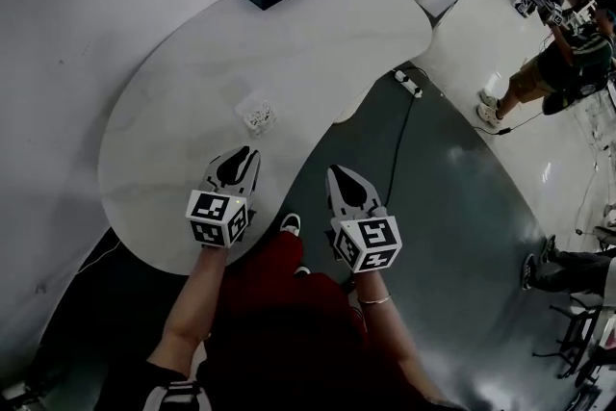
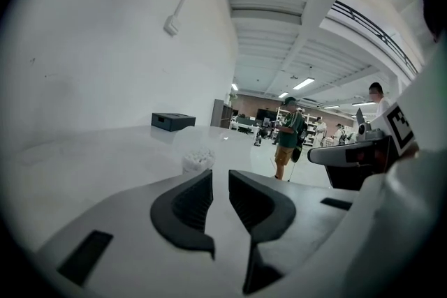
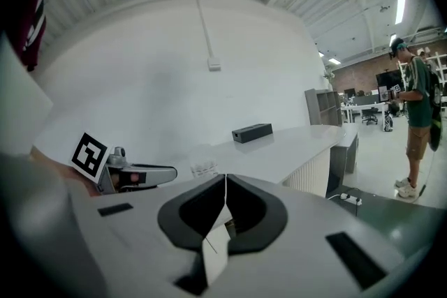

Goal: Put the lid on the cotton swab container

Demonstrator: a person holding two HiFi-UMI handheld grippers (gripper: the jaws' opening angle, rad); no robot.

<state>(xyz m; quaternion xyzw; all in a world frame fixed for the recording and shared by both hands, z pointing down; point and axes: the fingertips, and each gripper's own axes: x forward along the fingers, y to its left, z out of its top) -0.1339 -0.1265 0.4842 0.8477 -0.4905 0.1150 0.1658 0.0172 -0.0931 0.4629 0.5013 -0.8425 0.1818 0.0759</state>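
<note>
The cotton swab container (image 1: 258,116) stands upright on the white worktop (image 1: 173,72), dead ahead of the left tool (image 1: 245,156) and only a shade to its right, so that hand is the nearer one. The left tool is all but clenched, with nothing in it. The right tool (image 1: 337,174) is clenched tip to tip and hangs off the worktop's edge, further away. I can't pick out the lid
</note>
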